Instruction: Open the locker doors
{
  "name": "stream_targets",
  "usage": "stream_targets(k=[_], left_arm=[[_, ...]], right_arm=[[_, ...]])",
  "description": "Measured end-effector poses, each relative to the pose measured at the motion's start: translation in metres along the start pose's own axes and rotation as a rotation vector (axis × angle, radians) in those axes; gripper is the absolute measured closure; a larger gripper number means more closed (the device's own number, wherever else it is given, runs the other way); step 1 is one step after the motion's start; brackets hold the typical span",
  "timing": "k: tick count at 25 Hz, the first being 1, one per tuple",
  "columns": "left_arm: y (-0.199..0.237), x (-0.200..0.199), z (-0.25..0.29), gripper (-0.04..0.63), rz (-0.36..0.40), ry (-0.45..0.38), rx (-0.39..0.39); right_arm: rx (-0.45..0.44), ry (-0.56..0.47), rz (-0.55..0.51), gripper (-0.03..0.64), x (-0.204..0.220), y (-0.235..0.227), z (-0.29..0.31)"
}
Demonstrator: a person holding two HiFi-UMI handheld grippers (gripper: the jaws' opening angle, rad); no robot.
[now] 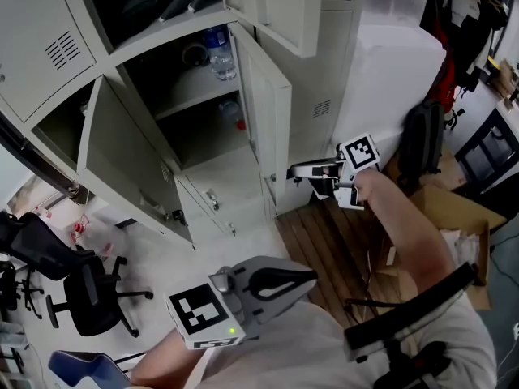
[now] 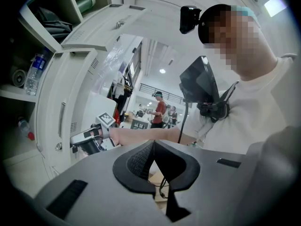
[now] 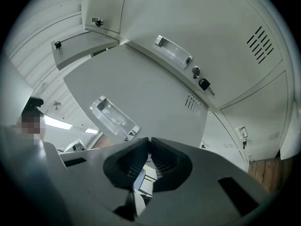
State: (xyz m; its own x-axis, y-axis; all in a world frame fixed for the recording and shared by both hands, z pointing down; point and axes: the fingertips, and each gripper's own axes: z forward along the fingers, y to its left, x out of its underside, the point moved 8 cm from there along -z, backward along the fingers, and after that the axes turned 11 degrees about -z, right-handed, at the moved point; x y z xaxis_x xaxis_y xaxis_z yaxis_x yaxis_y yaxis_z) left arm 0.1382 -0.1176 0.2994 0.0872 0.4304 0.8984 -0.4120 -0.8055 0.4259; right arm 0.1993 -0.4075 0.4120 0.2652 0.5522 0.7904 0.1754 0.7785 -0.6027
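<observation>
I'm seeing the left gripper (image 1: 302,278) hanging at 6 o'clock in head view, tight against the person's torso. Claw is pinching fully closed on nothing; pads (image 2: 140,160) are meeting at the tip in its own view.

The right gripper (image 1: 296,173) is sitting just past centre toward 3 o'clock, arm reaching out over the wood slats (image 1: 324,245). Claw is also closing tip to tip, empty; fingertips (image 3: 162,160) are touching each other.

Task item: the middle locker door (image 1: 263,112) is standing swung open, at 12 o'clock from the right gripper. Gripper tip is sitting just beside the door's lower free edge; I can't tell contact. In right gripper view the door's outer face is filling the frame, recessed handle (image 3: 113,117) at 11 o'clock above the jaws, keyed lock (image 3: 203,84) at 1 o'clock on a door behind it.

Further out: left door (image 1: 122,164) is hanging open at 9 o'clock, upper door (image 1: 280,10) open at 12 o'clock. Water bottle (image 1: 219,51) is standing upright on the upper shelf at 12 o'clock, red-capped bottle (image 1: 233,113) on the shelf below. Office chair (image 1: 89,298) is sitting at 8 o'clock.
</observation>
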Motion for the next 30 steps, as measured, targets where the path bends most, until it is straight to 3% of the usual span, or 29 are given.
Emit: stream_targets(k=[25, 30], left_arm=[[-0.001, 0.012, 0.008, 0.584, -0.063, -0.026, -0.073], [0.002, 0.020, 0.001, 0.584, -0.084, -0.034, -0.091]], right_arm=[[-0.030, -0.029, -0.008, 0.591, -0.008, -0.021, -0.036], [0.013, -0.049, -0.028, 0.590, -0.010, -0.022, -0.040]])
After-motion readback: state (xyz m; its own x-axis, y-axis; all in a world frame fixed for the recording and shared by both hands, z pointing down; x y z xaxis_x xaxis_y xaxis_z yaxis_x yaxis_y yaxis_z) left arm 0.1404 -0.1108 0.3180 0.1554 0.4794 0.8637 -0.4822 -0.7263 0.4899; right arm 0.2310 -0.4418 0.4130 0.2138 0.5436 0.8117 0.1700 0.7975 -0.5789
